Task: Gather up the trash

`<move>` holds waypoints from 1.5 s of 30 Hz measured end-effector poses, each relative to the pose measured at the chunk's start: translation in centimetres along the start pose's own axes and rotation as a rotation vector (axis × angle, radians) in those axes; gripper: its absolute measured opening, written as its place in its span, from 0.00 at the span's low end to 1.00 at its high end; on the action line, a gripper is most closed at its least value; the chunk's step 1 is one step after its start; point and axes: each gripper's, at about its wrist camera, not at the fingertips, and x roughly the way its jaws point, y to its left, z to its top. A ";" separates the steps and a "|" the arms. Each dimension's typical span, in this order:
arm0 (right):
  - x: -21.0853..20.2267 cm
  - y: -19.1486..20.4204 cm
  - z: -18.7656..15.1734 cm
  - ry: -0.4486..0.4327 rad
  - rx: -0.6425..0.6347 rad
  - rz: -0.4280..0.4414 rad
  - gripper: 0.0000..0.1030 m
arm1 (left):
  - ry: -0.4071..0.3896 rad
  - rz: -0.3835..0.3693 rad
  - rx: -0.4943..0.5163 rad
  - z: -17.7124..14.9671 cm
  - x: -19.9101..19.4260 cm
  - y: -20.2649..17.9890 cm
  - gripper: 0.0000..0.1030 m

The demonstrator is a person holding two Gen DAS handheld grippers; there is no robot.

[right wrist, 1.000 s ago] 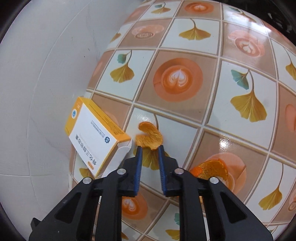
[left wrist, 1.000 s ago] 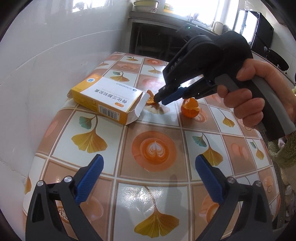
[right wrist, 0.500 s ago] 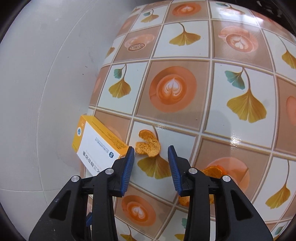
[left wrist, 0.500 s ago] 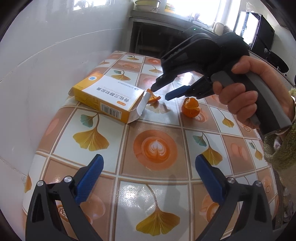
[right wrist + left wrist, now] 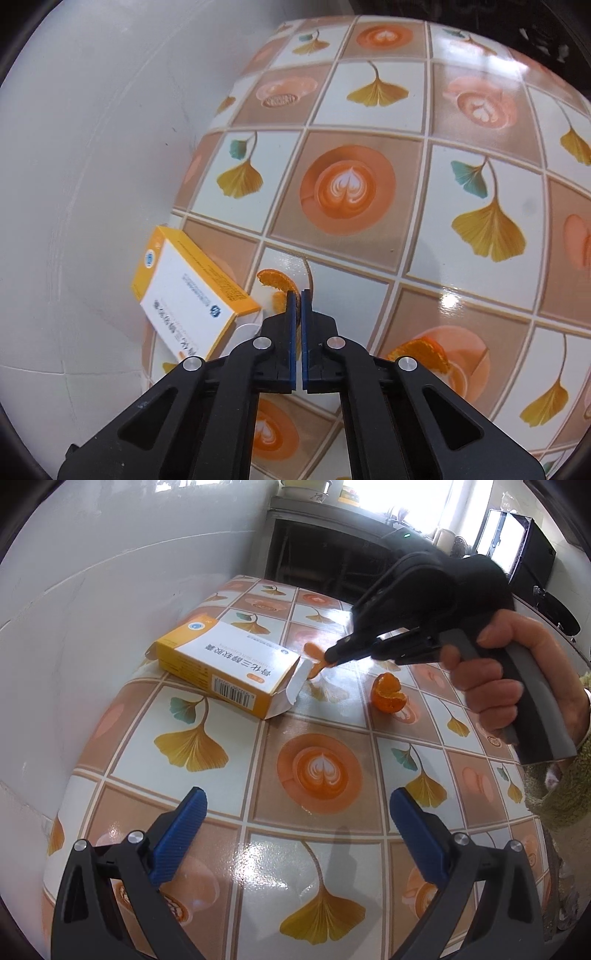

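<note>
I've got the right gripper (image 5: 298,295) clamped on the peel (image 5: 276,279) by its edge. A jerk could drop it. Left gripper (image 5: 295,823) gapes empty.

We see a tablecloth (image 5: 325,738) checked in tan and white squares, printed with yellow ginkgo leaves and orange latte cups. The box (image 5: 229,668) is yellow and white. Both peels (image 5: 277,280) (image 5: 388,694) are orange; gripper pads (image 5: 181,834) are blue.

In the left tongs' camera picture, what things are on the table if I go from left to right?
Yellow and white box → small orange peel pinched by the right tongs → bigger orange peel → the hand holding those tongs.
</note>
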 end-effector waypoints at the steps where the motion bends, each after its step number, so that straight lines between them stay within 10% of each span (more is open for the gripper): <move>1: -0.8 -0.1 -0.2 -0.016 -0.003 0.004 0.00 | -0.002 -0.001 0.001 0.0 -0.1 0.0 0.94; 13: -4.9 -2.4 -3.8 -0.084 -0.047 -0.079 0.01 | 0.005 -0.018 -0.005 0.1 -0.2 0.1 0.94; 29: -4.6 -3.7 -3.8 -0.113 -0.084 -0.143 0.35 | 0.002 -0.009 -0.016 -0.1 -0.7 0.6 0.94; 37: -1.8 -4.7 -3.8 -0.063 -0.076 -0.147 0.34 | -0.004 -0.002 -0.020 -0.1 -0.7 1.0 0.94; 45: -0.4 -3.2 -4.5 -0.059 -0.174 -0.220 0.12 | -0.059 0.012 -0.101 1.2 -1.3 3.3 0.94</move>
